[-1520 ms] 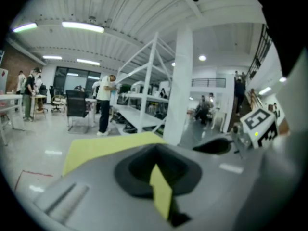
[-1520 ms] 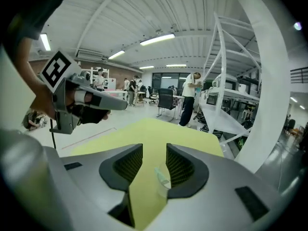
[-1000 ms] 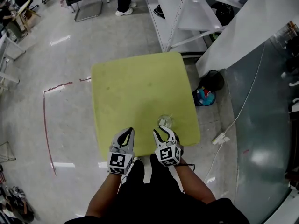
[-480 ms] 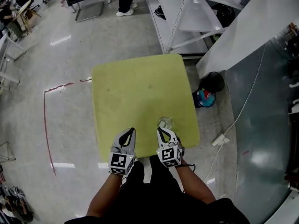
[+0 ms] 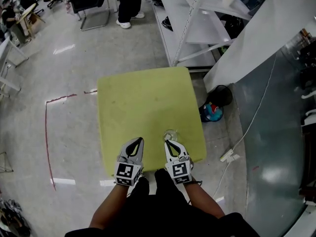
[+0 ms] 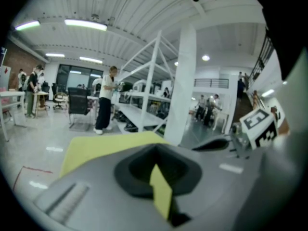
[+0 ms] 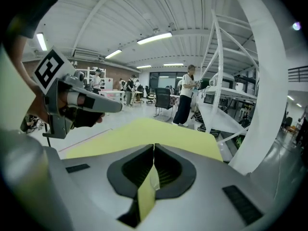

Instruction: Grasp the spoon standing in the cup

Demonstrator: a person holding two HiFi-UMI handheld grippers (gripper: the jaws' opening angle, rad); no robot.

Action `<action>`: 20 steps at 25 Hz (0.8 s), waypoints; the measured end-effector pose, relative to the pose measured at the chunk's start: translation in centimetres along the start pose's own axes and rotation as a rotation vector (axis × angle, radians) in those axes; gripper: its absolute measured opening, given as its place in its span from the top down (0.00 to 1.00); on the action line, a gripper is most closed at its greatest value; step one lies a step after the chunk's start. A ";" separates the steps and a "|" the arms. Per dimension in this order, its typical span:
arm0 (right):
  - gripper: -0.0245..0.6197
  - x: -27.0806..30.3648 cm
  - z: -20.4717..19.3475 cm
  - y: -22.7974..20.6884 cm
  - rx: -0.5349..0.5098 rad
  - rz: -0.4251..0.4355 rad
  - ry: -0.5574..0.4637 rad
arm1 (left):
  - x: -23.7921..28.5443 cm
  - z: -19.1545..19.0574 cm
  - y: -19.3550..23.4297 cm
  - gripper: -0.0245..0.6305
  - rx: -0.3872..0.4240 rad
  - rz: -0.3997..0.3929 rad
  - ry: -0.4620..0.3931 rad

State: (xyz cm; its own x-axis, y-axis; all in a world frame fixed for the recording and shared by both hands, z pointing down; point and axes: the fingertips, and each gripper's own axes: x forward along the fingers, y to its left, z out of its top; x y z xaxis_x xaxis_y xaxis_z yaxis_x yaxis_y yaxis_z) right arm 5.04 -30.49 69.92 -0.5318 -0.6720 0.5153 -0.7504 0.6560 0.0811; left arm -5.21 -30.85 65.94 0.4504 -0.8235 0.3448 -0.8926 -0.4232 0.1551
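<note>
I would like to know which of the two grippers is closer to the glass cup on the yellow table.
The right gripper: its shut jaws end just short of the cup, while the left gripper sits further left, apart from it.

**One cup on the yellow-green bench**

I see a square yellow-green bench (image 5: 143,102) standing on the glossy grey floor (image 5: 74,127). A single clear cup (image 5: 171,133) sits on it, near the front right corner. I can't make out what the cup holds.
</note>
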 end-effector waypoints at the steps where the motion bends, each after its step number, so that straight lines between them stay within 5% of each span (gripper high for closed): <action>1: 0.94 -0.4 0.8 -0.1 0.010 -0.004 -0.017 | -0.1 0.4 0.0 0.95 -0.002 0.000 -0.006; 8: 0.95 -2.6 6.2 -1.9 0.070 -0.055 -0.133 | 0.4 4.1 0.6 0.95 0.031 -0.008 -0.071; 20: 0.95 -6.6 17.0 -5.4 0.026 -0.116 -0.383 | 0.3 11.9 0.6 0.95 0.091 -0.016 -0.204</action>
State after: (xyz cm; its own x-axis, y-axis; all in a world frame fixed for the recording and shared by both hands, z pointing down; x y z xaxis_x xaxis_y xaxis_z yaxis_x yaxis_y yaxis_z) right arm 5.95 -35.43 51.61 -0.5467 -0.8241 0.1482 -0.8214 0.5622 0.0959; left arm -5.41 -35.82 55.08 0.4675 -0.8717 0.1469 -0.8840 -0.4620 0.0717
